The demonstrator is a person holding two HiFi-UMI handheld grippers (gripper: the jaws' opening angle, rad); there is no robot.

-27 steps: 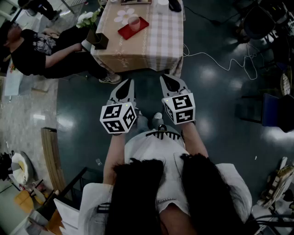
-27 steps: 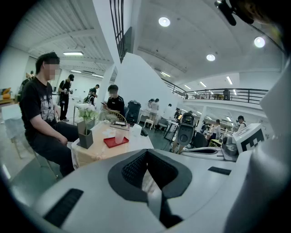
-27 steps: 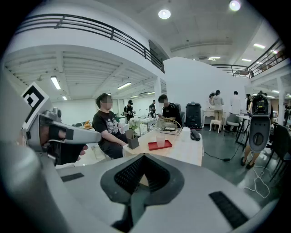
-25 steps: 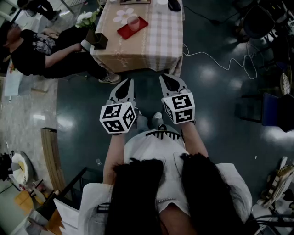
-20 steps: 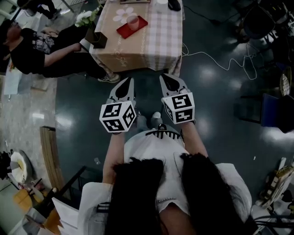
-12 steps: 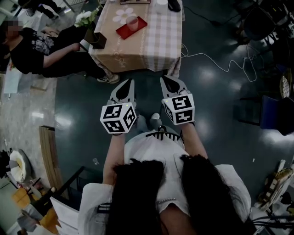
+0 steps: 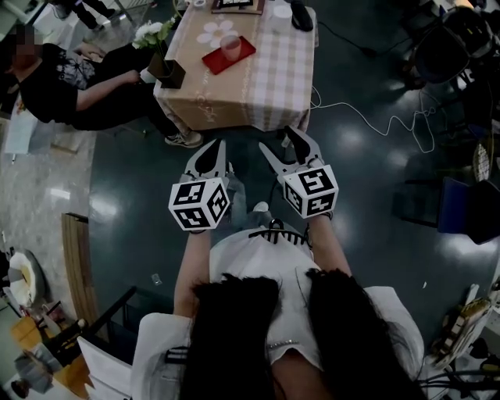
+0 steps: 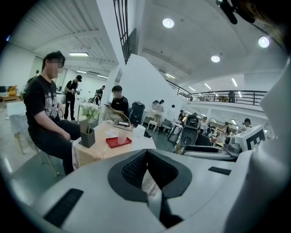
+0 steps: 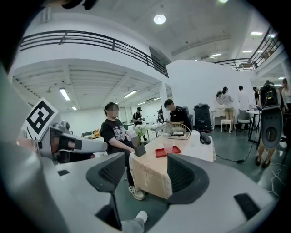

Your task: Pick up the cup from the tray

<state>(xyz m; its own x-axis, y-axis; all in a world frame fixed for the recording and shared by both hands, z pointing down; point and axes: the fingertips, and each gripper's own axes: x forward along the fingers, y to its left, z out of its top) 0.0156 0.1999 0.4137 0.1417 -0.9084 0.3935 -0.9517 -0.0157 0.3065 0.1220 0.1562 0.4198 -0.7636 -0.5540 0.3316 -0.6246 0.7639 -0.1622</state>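
Ahead, across a stretch of dark floor, 1 worktop under a checked cloth, bearing 1 red tray with 1 translucent cup upright on it, toward the worktop's left side. Near the tray, at the worktop's near left corner, 1 dark square pot of white flowers; farther back, 1 white flower-shaped mat and, at the far edge, 1 black object too small to identify. Just left of the worktop, 1 seated person in a black shirt. Well short of all this, 2 claws held side by side above the floor. On the left claw, jaws pressed together, nothing between. On the right claw, jaws just been opening, now standing apart and empty, framing only the distant worktop, tray and cup in the right gripper view. Well apart from cup and tray, both of them.
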